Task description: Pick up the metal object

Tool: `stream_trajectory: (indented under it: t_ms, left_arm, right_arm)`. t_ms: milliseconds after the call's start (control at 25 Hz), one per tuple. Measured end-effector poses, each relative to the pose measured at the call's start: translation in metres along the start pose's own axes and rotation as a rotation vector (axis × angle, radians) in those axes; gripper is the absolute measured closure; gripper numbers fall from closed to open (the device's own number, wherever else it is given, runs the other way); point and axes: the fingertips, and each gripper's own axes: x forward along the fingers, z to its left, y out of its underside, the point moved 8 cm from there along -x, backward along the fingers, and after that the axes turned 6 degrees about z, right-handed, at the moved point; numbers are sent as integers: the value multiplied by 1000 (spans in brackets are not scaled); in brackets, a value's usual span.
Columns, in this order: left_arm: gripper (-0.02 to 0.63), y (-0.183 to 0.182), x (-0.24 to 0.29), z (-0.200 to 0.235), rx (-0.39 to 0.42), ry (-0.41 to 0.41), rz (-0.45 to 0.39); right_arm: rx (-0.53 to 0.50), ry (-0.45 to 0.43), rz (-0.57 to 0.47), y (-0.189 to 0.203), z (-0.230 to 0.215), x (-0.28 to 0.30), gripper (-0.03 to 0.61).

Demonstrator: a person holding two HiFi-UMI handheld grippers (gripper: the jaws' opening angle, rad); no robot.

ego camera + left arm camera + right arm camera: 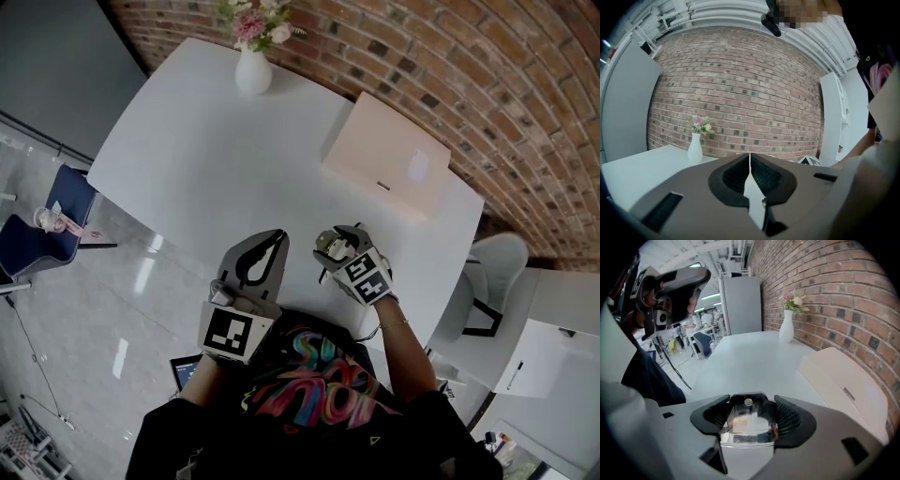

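A shiny metal object [749, 422] with a small hole near its top sits between the black pads of my right gripper [749, 418], which is shut on it. In the head view the same metal object [334, 244] shows at the tip of my right gripper [336, 246], held above the white table [206, 159] near its front edge. My left gripper [274, 246] is beside it to the left, pointing away from me. Its jaws meet with nothing between them, and its tip [749, 161] points toward the brick wall.
A white vase with pink flowers [252, 56] stands at the table's far edge, also visible as the vase [695, 146] and the vase [787, 326]. A pale closed box [389, 157] lies at the back right. A white chair [495, 272] stands right of the table, a blue chair [56, 216] left.
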Motion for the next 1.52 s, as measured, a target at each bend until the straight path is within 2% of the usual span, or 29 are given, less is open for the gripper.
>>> stream_trajectory:
  t_ms: [440,560,680,880,1040,1240,1520]
  left_arm:
    - [584,-7,17,-5,29,62,29]
    - [583,-10,26,-11,33,90,13]
    - [583,-6,32,-15,74,125,58]
    - [583,-8,43,-23,86,159,78]
    - [583,-13,52,-26,94,175,60]
    - [584,-17,64,-26,90,195,61]
    - [583,-18,73,-31,99,226,65]
  right_arm:
    - [130,86,-204,-24,-6,-56,264]
    - [174,123,-277,-27,-11,-76,264]
    - [226,165,-358,-29,-15,-100,264]
    - [338,233,-510,-29,-23,-143,264]
    - [407,274,-620,-24,-25,-169,264]
    - [424,342,-678,-18,-22,-189,264]
    - [421,414,-683,-6,-15,-201,264]
